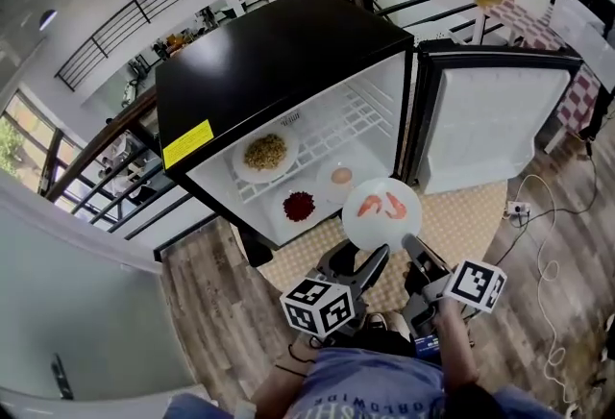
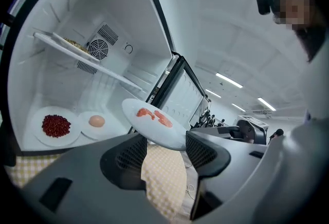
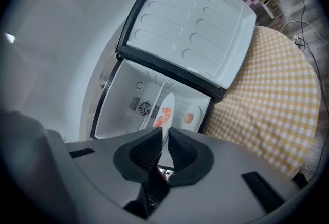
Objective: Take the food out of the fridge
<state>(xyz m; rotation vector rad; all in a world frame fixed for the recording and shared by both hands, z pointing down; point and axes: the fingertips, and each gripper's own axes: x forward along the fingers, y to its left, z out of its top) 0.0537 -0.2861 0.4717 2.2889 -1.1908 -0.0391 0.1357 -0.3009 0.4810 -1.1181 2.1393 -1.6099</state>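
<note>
Head view: yellow sticker on the fridge top's front edge, print too small to read. Plate of shrimp outside the fridge, frame centre, face up; round, no long axis. Right claw nearly closed, pinching the plate's near rim. Left claw gaping, empty, lower in frame.

The head camera is looking steeply down from above onto the mini fridge and its open door, with the left gripper and right gripper showing at the bottom edge. The left gripper camera is peering from low and close into the fridge's cavity. The right gripper camera, rolled sideways, is facing that cavity from slightly farther back. All three are sharing the plate of shrimp and the egg plate.
</note>
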